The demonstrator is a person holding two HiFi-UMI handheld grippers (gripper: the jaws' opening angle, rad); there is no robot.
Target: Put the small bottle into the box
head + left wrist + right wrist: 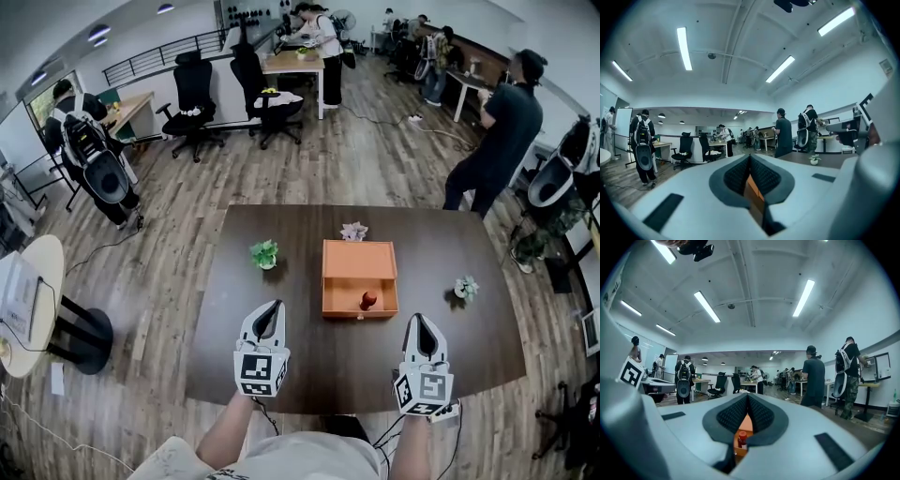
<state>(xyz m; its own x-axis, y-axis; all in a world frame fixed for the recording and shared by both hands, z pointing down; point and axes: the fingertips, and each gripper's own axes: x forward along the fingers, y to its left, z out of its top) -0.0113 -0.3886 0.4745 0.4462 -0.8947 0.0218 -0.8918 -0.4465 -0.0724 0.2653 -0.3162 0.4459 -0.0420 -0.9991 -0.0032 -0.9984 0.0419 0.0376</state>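
Observation:
An open orange box (359, 261) lies at the middle of the dark table (281, 375). A small red bottle (367, 300) stands inside it near the front edge. My left gripper (275, 305) hovers over the table left of the box, shut with nothing held. My right gripper (419, 319) is to the right of the box, also shut and empty. In the left gripper view the left gripper (750, 157) has its pads together, with the box (752, 192) orange in the gap below. In the right gripper view the right gripper (747, 395) points at the bottle (741, 439) and the box (746, 423).
Three small potted plants stand on the table: a green one (265, 253) left of the box, a pale one (353, 231) behind it, another (464, 288) at the right. A person in dark clothes (497, 136) stands beyond the far right corner. Office chairs and desks lie further back.

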